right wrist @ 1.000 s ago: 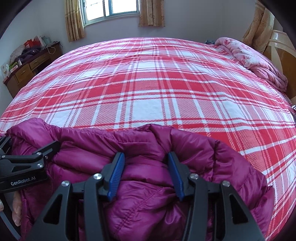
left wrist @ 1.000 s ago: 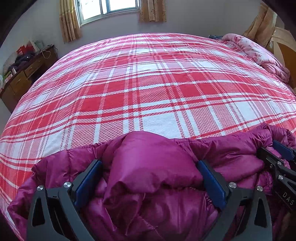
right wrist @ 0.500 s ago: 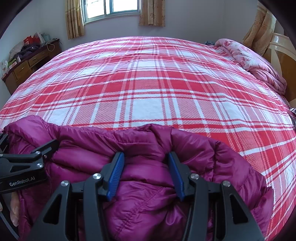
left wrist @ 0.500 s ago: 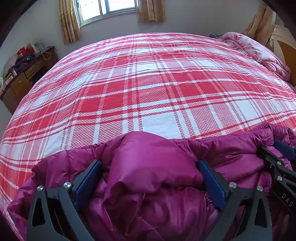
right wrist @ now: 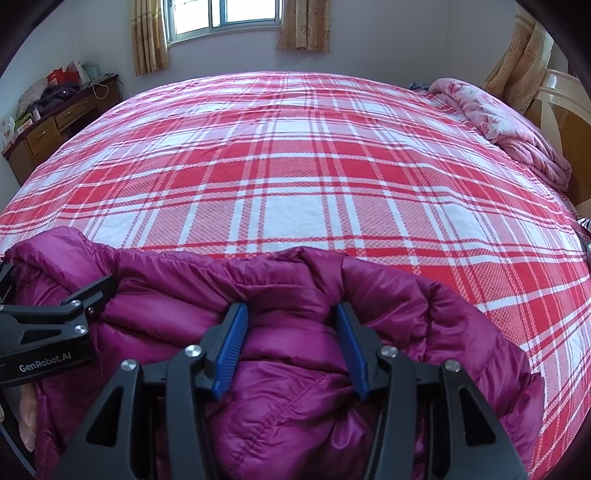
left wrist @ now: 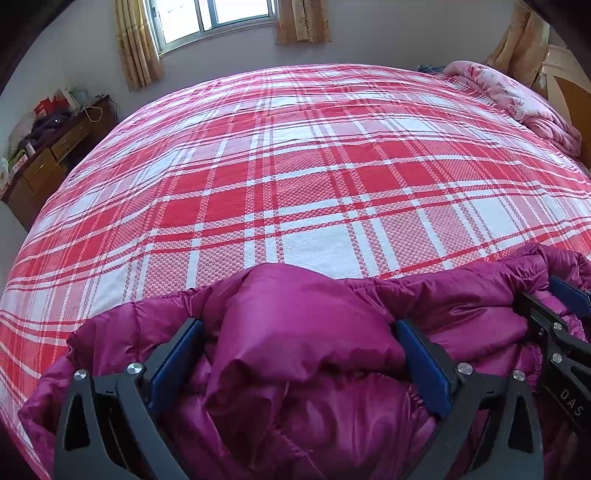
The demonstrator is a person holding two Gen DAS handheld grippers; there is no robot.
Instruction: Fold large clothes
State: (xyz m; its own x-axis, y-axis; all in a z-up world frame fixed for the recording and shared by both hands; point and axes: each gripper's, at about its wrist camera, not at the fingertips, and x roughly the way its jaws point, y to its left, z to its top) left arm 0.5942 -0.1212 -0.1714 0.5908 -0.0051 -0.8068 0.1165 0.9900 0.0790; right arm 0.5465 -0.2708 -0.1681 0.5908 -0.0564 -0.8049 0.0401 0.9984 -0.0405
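Both grippers, your left (left wrist: 295,354) and right (right wrist: 291,343), still pinch bunched magenta jacket (right wrist: 295,387) at the bed's (left wrist: 295,184) near edge, apparently gripping; nothing has shifted, so folding waits.

- I am in a home bedroom: a wide bed with a red-and-white plaid bedspread (left wrist: 295,177) fills most of my view.
- A bunched pink floral quilt (right wrist: 498,122) lies upper right, by the wooden headboard (right wrist: 561,122).
- A curtained window (right wrist: 225,14) is top centre.
- A cluttered wooden dresser (left wrist: 55,147) stands far left.
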